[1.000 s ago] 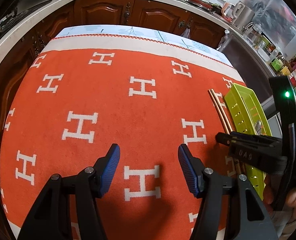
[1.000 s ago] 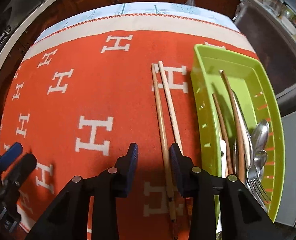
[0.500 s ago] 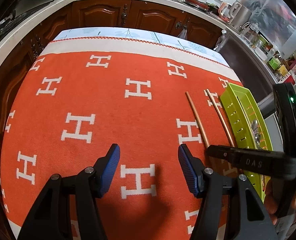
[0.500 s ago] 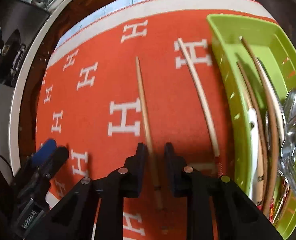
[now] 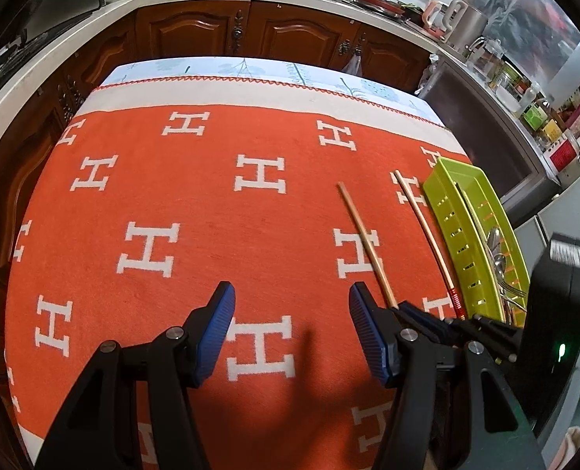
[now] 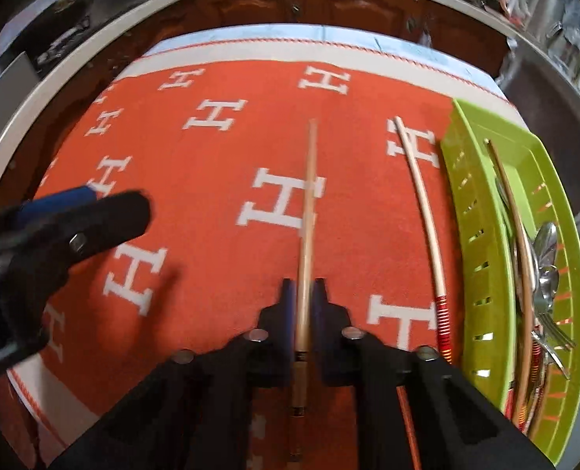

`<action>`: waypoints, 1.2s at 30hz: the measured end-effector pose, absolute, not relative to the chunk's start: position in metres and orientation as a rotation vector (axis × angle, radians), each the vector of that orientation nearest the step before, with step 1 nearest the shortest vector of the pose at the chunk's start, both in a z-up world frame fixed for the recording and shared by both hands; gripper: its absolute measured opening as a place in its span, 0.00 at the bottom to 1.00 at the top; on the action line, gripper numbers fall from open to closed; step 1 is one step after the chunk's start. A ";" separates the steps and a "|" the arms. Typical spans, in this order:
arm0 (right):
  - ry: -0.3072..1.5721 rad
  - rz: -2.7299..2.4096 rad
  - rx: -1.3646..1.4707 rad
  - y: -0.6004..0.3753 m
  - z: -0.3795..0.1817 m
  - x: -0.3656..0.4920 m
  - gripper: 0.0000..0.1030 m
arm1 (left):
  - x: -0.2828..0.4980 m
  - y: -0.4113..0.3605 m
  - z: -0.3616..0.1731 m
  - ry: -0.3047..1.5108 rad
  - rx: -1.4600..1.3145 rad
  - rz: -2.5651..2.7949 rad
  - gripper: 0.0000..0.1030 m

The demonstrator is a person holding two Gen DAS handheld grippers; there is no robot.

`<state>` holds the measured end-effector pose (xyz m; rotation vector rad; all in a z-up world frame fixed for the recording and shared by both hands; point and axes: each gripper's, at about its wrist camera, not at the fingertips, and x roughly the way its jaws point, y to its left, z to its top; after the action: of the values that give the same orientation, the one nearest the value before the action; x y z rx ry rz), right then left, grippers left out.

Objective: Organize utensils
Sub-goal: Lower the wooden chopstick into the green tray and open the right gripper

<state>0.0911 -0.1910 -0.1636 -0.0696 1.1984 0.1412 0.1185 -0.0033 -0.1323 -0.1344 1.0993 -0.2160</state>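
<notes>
Right tongs (image 6: 305,293), jaws just closing, clench one chopstick (image 6: 307,211) pointing to twelve o'clock over the orange cloth (image 6: 211,180), its mate (image 6: 423,203) lying at three o'clock beside the green tray (image 6: 481,211), while left tongs (image 5: 292,329) hang released.

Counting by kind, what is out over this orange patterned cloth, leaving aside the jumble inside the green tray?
Pale wooden chopsticks: 2 (held chopstick pinched in the right claw; red-banded chopstick lying beside the tray)
Lime-green slotted plastic tray: 1
Total: 3
</notes>
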 end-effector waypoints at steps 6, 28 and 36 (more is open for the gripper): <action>1.190 0.165 0.107 -0.219 -0.150 0.074 0.06 | 0.114 -0.016 -0.125 1.118 -0.090 -0.232 0.57; 1.082 0.003 0.292 -0.405 -0.058 0.059 0.07 | 0.153 -0.132 -0.147 1.273 -0.222 -0.360 0.57; 1.070 0.024 0.371 -0.419 -0.074 0.052 0.07 | 0.154 -0.146 -0.162 1.264 -0.225 -0.383 0.57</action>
<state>0.0516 -0.4190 -0.0743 0.3714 1.0702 0.0242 0.1543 -0.1459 -0.1625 -0.2249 1.2643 -0.3829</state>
